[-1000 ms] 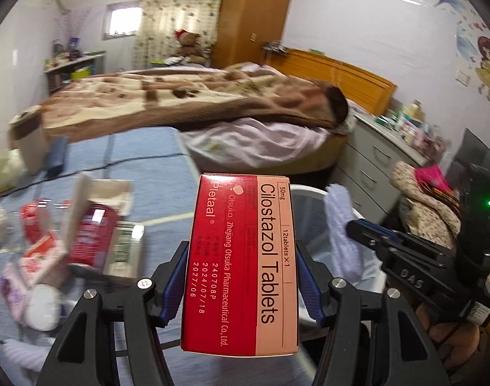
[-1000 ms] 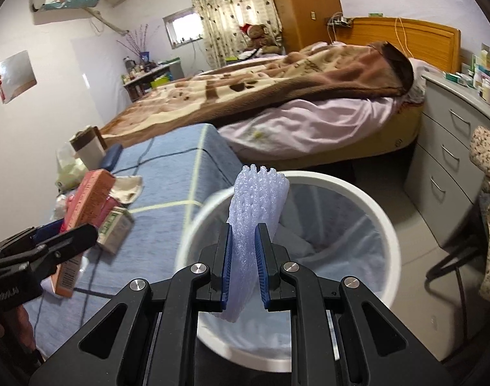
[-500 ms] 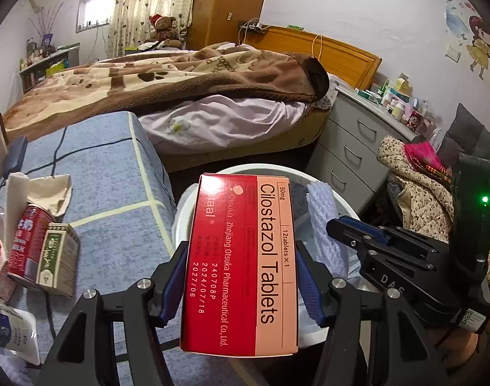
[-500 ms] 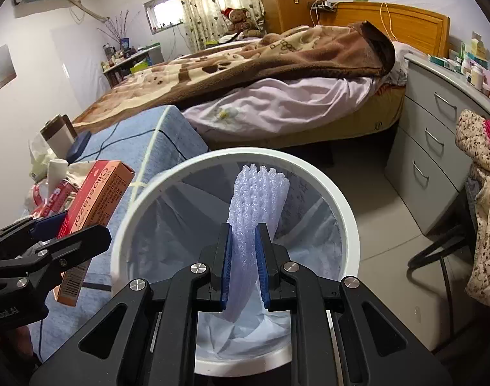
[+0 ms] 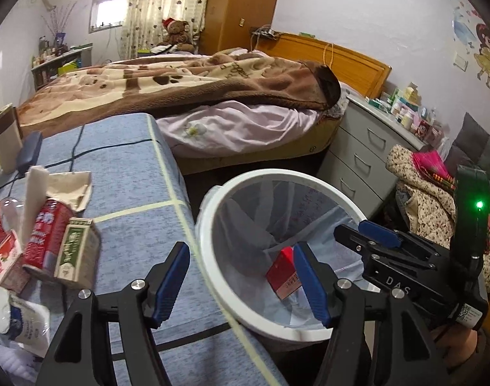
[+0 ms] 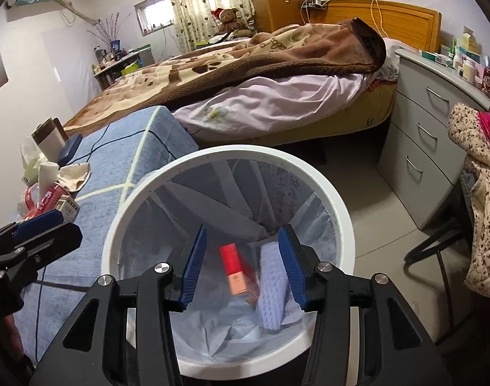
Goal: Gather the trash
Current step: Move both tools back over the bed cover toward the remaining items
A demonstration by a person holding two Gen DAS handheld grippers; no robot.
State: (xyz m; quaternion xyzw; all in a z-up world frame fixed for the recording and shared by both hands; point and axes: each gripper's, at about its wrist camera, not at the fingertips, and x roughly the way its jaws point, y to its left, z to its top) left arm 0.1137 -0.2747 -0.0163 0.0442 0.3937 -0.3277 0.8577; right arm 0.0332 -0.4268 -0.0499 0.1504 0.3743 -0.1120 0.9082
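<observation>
A white round trash bin [image 5: 209,212] [image 6: 212,157] with a pale blue liner stands beside the blue-covered table. The red tablet box [image 5: 282,271] [image 6: 235,268] and the pale bubble-wrap piece [image 6: 272,292] lie inside the bin. My left gripper [image 5: 241,284] is open and empty over the bin's near-left rim. My right gripper [image 6: 241,263] is open and empty directly above the bin; it also shows in the left wrist view [image 5: 373,238]. More trash sits on the table at left: a red can [image 5: 43,234], a green-white carton [image 5: 74,247], a small red-white box [image 5: 3,259].
The blue table [image 5: 126,173] [image 6: 116,154] has a black cable, a beige cloth [image 5: 69,188] and a cup [image 5: 3,140]. A bed [image 5: 187,93] lies behind. A grey drawer unit [image 6: 431,119] and a chair with clothes [image 6: 480,199] stand at right.
Both grippers opened. The red tablet box dropped from my left gripper and the bubble wrap from my right gripper into the bin. Both grippers moved closer over the bin.
</observation>
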